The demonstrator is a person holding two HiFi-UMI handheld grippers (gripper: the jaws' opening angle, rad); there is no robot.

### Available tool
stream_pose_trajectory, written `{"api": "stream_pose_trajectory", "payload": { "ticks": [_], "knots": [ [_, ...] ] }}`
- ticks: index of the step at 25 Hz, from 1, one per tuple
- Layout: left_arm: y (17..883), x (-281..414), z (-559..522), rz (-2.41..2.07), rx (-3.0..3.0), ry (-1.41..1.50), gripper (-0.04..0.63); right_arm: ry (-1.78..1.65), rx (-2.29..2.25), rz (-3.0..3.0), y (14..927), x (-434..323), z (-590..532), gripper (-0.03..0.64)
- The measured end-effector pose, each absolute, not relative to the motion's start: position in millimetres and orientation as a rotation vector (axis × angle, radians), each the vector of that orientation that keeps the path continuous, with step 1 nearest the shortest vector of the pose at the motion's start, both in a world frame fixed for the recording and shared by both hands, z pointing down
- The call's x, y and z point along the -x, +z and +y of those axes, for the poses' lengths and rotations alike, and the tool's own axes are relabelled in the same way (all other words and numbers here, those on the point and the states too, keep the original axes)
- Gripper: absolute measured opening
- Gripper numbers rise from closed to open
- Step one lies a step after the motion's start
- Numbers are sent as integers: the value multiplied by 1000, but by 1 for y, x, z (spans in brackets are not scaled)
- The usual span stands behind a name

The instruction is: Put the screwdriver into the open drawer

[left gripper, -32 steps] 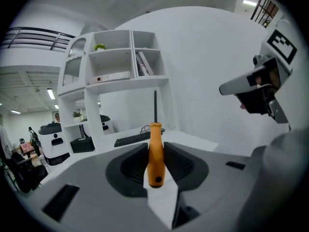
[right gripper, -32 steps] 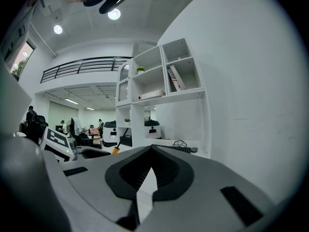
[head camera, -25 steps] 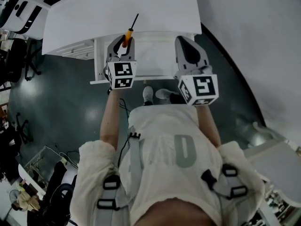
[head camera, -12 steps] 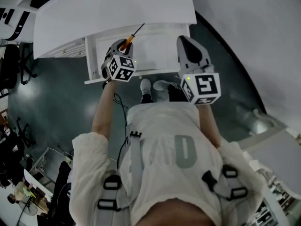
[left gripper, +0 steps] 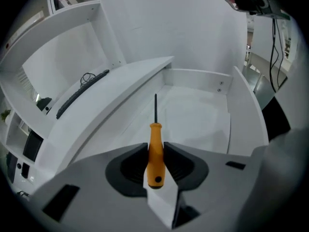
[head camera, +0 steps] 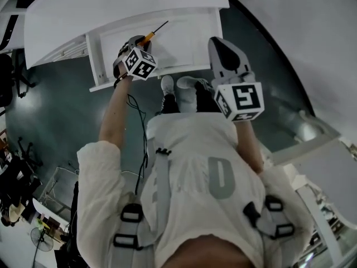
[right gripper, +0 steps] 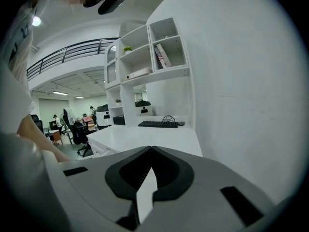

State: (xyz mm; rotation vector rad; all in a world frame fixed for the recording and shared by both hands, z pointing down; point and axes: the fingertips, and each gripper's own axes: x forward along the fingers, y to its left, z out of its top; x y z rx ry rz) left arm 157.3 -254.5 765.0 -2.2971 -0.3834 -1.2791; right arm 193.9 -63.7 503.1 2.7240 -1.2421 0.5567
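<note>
The screwdriver (left gripper: 155, 151) has an orange handle and a thin dark shaft. My left gripper (left gripper: 155, 145) is shut on its handle, and the shaft points forward and down over the open white drawer (left gripper: 207, 115). In the head view the left gripper (head camera: 140, 42) hangs over the drawer's left half (head camera: 96, 60), with the screwdriver (head camera: 150, 36) sticking out past the fingers. My right gripper (head camera: 216, 40) is held at the drawer's right front corner, its jaws shut with nothing between them (right gripper: 151, 148).
The white desk top (left gripper: 116, 93) lies above the drawer, with a dark keyboard (left gripper: 79, 93) and shelves at the back. A white wall (right gripper: 241, 81) runs along the right. The person's feet (head camera: 178, 88) stand on the dark floor below the drawer front. Office chairs (right gripper: 77, 132) stand at the left.
My left gripper has sunk with the screwdriver and tipped downward, from the desk's edge to over the open drawer. The right gripper has dropped a little. The drawer shows further out in the head view.
</note>
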Motion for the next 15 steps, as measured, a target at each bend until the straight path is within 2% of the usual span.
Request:
{"api": "stream_pose_trajectory", "payload": {
  "ticks": [15],
  "knots": [
    [816, -152, -242, -512, 2137, -1432, 103, 623, -2715, -1219, 518, -196, -45, 5]
  ]
}}
